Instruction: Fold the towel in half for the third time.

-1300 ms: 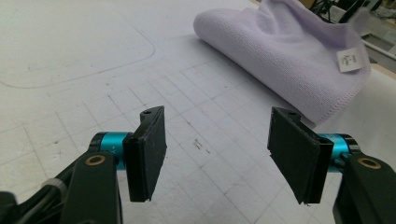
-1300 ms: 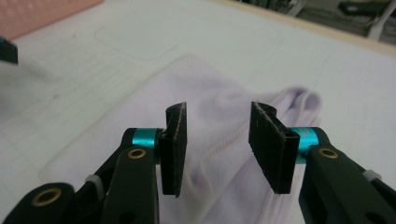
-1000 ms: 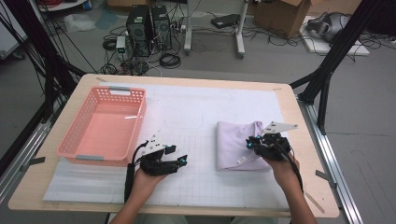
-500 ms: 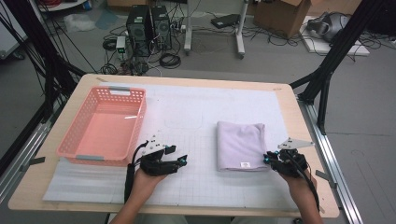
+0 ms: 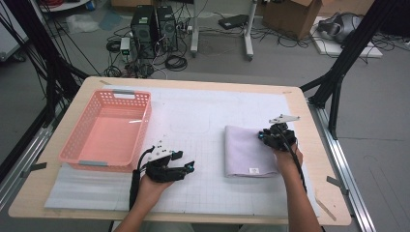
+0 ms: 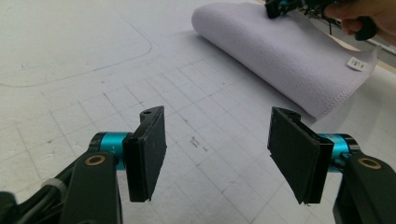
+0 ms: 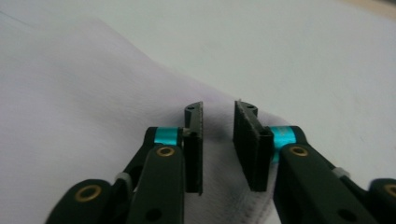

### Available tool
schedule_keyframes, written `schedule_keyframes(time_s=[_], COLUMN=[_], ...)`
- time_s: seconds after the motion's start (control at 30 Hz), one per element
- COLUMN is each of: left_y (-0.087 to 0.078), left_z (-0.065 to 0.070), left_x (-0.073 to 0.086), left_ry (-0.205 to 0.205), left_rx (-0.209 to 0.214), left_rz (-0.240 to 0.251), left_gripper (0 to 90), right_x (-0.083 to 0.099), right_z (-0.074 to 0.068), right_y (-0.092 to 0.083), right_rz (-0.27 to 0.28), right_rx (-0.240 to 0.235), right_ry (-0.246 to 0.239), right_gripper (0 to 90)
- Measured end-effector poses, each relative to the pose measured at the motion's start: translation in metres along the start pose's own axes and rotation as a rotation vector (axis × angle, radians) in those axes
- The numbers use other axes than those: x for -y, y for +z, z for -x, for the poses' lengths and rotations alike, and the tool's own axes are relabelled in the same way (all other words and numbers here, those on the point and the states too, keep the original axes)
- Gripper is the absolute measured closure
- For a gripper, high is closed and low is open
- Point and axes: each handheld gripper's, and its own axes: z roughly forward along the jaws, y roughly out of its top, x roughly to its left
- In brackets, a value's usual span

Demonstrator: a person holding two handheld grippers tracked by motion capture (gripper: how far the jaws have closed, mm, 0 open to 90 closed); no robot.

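Right gripper [image 5: 270,137] hovers over the far edge of a folded lavender cloth [image 5: 247,150], jaws narrowly parted with nothing yet pinched between them.

Its jaws have just been opening and closing slightly, apparently lining up for a pinch on the cloth's fold directly beneath the tips. Off to its left, the left gripper [image 6: 217,154] rests on the gridded white mat [image 5: 193,121] with jaws wide and empty; beyond it stands a pink basket [image 5: 80,145], likely the cloth's destination.

Basket [image 5: 106,130] on table [image 5: 309,193] left; folded cloth [image 5: 246,150] right; left gripper [image 5: 189,166] between; right gripper [image 5: 263,137] over cloth's right edge.
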Motion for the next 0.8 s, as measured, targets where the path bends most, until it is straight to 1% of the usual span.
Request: schedule_keyframes(time_s=[0.03, 0.07, 0.1, 0.13, 0.17, 0.2, 0.23, 0.27, 0.33, 0.37, 0.4, 0.43, 0.47, 0.5, 0.53, 0.57, 0.6, 0.63, 0.67, 0.7, 0.77, 0.8], left_y=[0.000, -0.001, -0.001, -0.001, -0.002, -0.001, -0.001, -0.001, -0.001, -0.001, -0.001, -0.001, 0.000, 0.000, 0.000, 0.000, -0.001, -0.001, -0.001, -0.001, -0.002, -0.002], left_z=[-0.001, -0.001, -0.001, -0.001, -0.001, -0.001, -0.001, 0.000, 0.000, 0.000, 0.001, 0.001, 0.001, 0.001, 0.001, 0.001, 0.001, 0.001, 0.001, 0.001, 0.001, 0.001], left_x=[0.000, 0.000, 0.000, 0.000, 0.000, 0.000, 0.001, 0.001, 0.000, 0.000, 0.000, 0.000, 0.000, 0.000, 0.000, 0.000, 0.000, 0.000, 0.000, 0.000, -0.001, -0.001], left_ry=[0.003, -0.001, -0.004, 0.000, -0.001, -0.001, -0.001, -0.003, -0.001, 0.003, 0.000, 0.002, 0.005, 0.005, 0.003, 0.002, 0.007, 0.006, 0.005, 0.005, 0.005, 0.006], left_rx=[-0.002, -0.002, -0.001, -0.004, -0.004, -0.002, -0.001, -0.001, 0.001, 0.001, 0.002, 0.005, 0.007, 0.008, 0.008, 0.010, 0.008, 0.009, 0.011, 0.011, 0.012, 0.013], left_rz=[-0.001, 0.000, 0.002, 0.001, -0.002, -0.002, -0.002, 0.000, -0.001, -0.002, 0.001, 0.001, 0.003, 0.004, 0.006, 0.010, 0.009, 0.009, 0.011, 0.012, 0.017, 0.024], left_gripper=[37.3, 37.3, 37.3, 37.3, 37.3, 37.2, 37.2, 37.2, 37.0, 37.1, 37.0, 36.9, 36.9, 36.9, 36.8, 36.7, 36.7, 36.7, 36.6, 36.6, 36.6, 36.6], right_x=[0.003, 0.006, 0.009, 0.010, 0.012, 0.014, 0.015, 0.016, 0.018, 0.020, 0.022, 0.025, 0.029, 0.034, 0.038, 0.044, 0.049, 0.056, 0.061, 0.067, 0.076, 0.080], right_z=[0.005, 0.011, 0.015, 0.018, 0.020, 0.021, 0.022, 0.022, 0.021, 0.020, 0.017, 0.015, 0.012, 0.008, 0.003, -0.001, -0.006, -0.011, -0.013, -0.017, -0.020, -0.019], right_y=[0.005, 0.007, 0.006, 0.004, 0.003, 0.000, -0.001, -0.007, -0.018, -0.024, -0.033, -0.038, -0.044, -0.050, -0.054, -0.058, -0.061, -0.065, -0.066, -0.067, -0.067, -0.067], right_rz=[-0.038, -0.039, -0.025, -0.021, -0.018, -0.007, 0.008, 0.041, 0.085, 0.110, 0.125, 0.135, 0.151, 0.153, 0.146, 0.144, 0.130, 0.118, 0.110, 0.087, 0.039, 0.035], right_rx=[0.029, 0.034, 0.044, 0.074, 0.100, 0.106, 0.093, 0.067, 0.041, 0.012, -0.016, -0.035, -0.074, -0.108, -0.117, -0.141, -0.170, -0.184, -0.201, -0.217, -0.204, -0.203], right_ry=[0.015, 0.045, 0.083, 0.101, 0.105, 0.117, 0.130, 0.136, 0.137, 0.136, 0.129, 0.124, 0.120, 0.103, 0.067, 0.052, 0.045, 0.022, 0.016, 0.000, -0.027, -0.029], right_gripper=[75.4, 77.3, 77.7, 77.9, 76.0, 73.9, 72.1, 69.5, 66.2, 64.6, 62.8, 62.0, 62.1, 62.1, 62.3, 62.3, 62.9, 63.9, 64.7, 66.1, 67.7, 68.8])
